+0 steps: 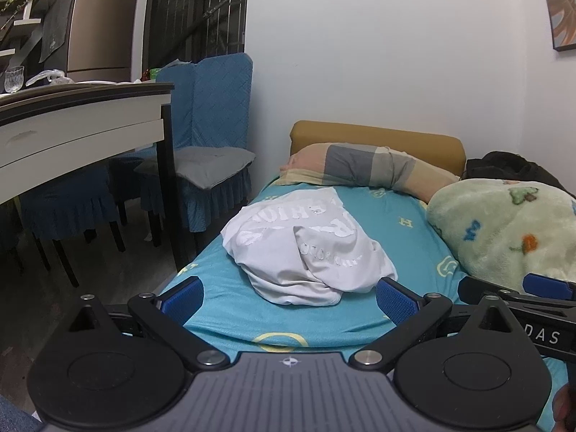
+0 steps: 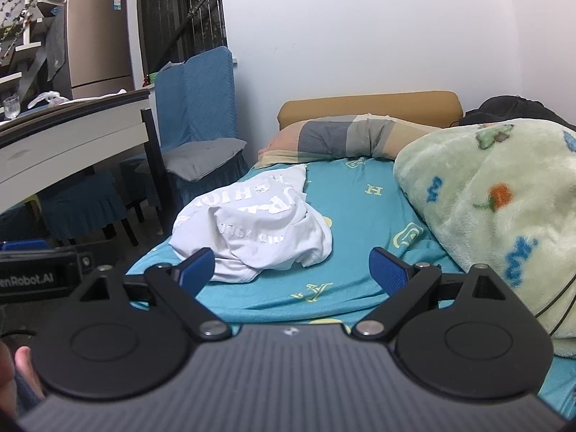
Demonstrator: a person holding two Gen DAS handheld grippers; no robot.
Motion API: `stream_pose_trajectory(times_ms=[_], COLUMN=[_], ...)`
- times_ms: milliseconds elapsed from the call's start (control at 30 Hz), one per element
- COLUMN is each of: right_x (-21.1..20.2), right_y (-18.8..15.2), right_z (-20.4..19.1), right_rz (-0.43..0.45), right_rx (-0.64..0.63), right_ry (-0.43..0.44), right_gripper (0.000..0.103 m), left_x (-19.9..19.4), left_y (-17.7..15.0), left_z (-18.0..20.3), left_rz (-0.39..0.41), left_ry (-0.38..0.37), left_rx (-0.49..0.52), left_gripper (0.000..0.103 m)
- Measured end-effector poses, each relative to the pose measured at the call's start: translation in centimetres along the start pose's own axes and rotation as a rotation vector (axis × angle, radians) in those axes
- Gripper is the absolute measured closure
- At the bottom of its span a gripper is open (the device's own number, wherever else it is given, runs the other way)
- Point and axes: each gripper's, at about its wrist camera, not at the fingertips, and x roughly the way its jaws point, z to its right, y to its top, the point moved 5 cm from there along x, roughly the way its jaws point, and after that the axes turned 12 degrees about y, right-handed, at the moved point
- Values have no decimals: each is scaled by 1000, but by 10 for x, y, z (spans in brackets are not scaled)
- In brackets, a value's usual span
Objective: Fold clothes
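Note:
A crumpled white T-shirt with pale lettering lies bunched on the teal bed sheet, near the bed's left edge. My left gripper stands open just short of the shirt's near side, nothing between its blue pads. My right gripper is open too, with its left pad in front of the shirt's near hem and its right pad over bare sheet. Each gripper's body shows at the edge of the other's view.
A green fleece blanket is heaped on the bed's right side. A checked pillow lies against the tan headboard. A white table and blue-covered chairs stand left of the bed.

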Motion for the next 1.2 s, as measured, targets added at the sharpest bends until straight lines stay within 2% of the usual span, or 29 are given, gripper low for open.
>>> stream_pose_trajectory(times_ms=[200,267,367,1200], right_x=[7,8,6,3], right_y=[0,-1,-4,-2], right_z=[-7,-12,-11,-5], right_rz=[2,3,6,8], right_rx=[1,-11,-13,-4], right_ry=[-12,-22,-13,-7], right_gripper=[9,9,9,9], left_x=[-2,8,12,8], left_y=[1,-14,-18,-9], left_z=[8,-3,-2,-2], left_rz=[-5,-12,-17,-19], left_ry=[-14,-16,-20,-5], left_rx=[1,4,1,-12], left_gripper=[0,0,0,0])
